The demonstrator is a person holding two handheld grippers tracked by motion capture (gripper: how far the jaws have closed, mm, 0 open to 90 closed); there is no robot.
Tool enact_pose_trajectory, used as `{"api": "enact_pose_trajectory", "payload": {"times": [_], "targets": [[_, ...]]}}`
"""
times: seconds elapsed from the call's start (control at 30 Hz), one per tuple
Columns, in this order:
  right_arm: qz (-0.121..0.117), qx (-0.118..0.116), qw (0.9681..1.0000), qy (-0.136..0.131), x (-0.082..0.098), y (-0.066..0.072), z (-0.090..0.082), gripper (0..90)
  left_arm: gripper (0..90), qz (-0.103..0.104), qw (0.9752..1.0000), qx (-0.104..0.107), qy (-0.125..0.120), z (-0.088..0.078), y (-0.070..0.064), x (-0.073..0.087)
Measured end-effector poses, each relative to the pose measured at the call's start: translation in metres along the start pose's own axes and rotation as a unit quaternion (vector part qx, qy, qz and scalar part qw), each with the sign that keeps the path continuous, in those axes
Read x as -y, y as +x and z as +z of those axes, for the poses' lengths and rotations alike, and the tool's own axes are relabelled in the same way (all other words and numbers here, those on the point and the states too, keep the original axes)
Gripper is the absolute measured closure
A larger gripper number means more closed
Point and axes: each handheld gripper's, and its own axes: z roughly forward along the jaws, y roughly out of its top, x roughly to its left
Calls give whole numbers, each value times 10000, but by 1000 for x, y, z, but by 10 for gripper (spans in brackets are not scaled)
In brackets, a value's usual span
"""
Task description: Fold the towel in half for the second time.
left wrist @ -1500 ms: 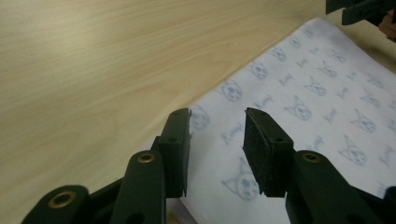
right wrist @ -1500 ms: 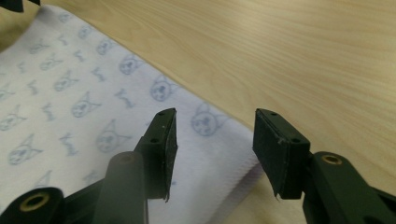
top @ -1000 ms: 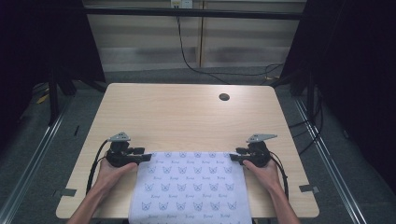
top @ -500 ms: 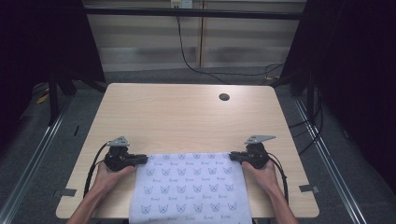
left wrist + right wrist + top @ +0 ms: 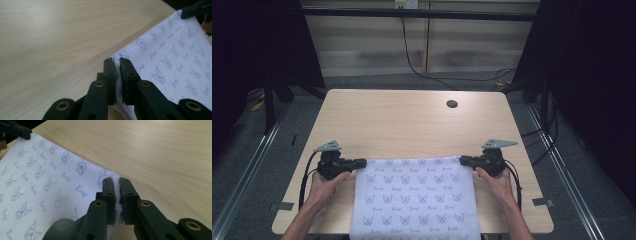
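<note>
Cloth [image 5: 414, 197], white with a small cat-face print, lies flat on the near half of the table [image 5: 412, 125], centred between its left and right edges; its near end runs past the table's near edge and hangs out of the high view. Its long axis I read as running near-to-far, pointing at the far edge, though the full length is hidden, so that is a judgement. The far hem lies parallel to the table's far edge, and I have one far corner in each tool. Left gripper [image 5: 360, 163] comes in level from the left edge side, jaws nearly together and pinching the far-left corner; in the left gripper view a sliver of white fabric sits between the pads [image 5: 110, 75]. Right gripper [image 5: 463, 160] mirrors it on the far-right corner, fabric likewise clamped between its pads [image 5: 109, 195]. Both pairs of jaws have just been closing onto the cloth. Both hands equally near, the hem between them taut. Bare wood lies beyond the hem toward the far edge, with a small dark hole [image 5: 452, 104] near the far-right corner. Next move, I judge, goes along the long axis
</note>
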Motion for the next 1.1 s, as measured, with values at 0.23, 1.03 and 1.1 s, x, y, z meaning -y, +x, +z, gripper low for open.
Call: {"api": "enact_pose_trajectory", "payload": {"times": [0.23,1.03,1.1], "targets": [[-92,-59,9997,-204,-18,3,-5,839,848,-80,9998,-97,-126,-6,4,-5],[-468,191,9954,-820,-97,2,-43,840,853,260,9957,-271,-844,-6,-8,-117],[-501,239,9950,-831,-99,2,-46,840,854,324,9955,-299,-843,-6,-10,-124]]}}
